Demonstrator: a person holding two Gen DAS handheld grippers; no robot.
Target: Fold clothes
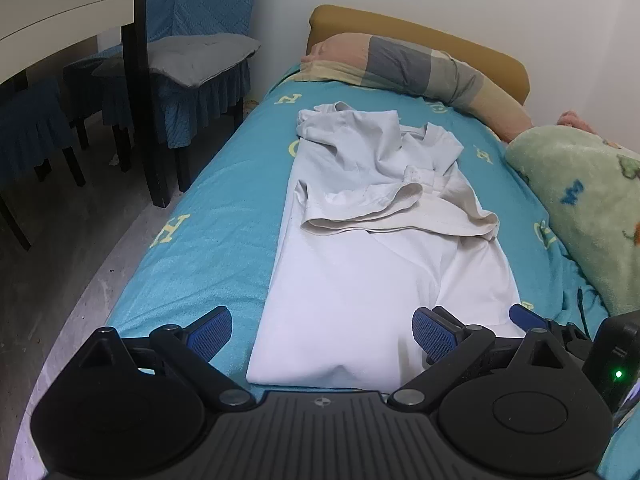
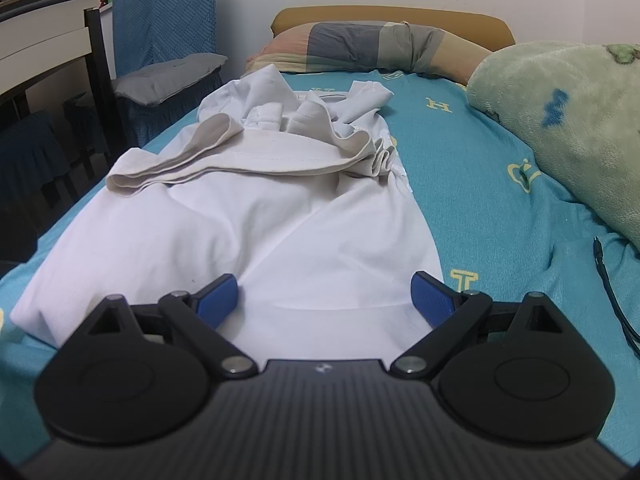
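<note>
Lengthwise down the middle of the teal bed sheet (image 1: 208, 216) lies a white garment (image 1: 360, 292), its long sides already folded inward so that it forms a narrow strip. The garment's far half is rumpled: loose flaps and a hem (image 2: 224, 160) are bunched on top of it, toward the pillow (image 1: 420, 68). Its near end is smooth and flat.

Both grippers sit at that near end. The left gripper (image 1: 322, 330) has its blue-padded fingers (image 1: 210, 334) spread wide apart, one over the sheet just left of the garment, the other over the white cloth; nothing is between them but the garment's near edge lying flat. The right gripper (image 2: 324, 300) is likewise spread wide, both fingers (image 2: 432, 296) low over the garment's near right part, gripping nothing.

Beyond the garment, the striped pillow rests against a tan headboard (image 1: 420, 32). Right of the garment, a green fleece blanket (image 2: 560, 120) is heaped on the sheet, and a dark cable (image 2: 612, 292) lies near it. Left of the bed stand chairs with blue covers (image 1: 192, 40) and a grey cushion (image 1: 200, 58).
</note>
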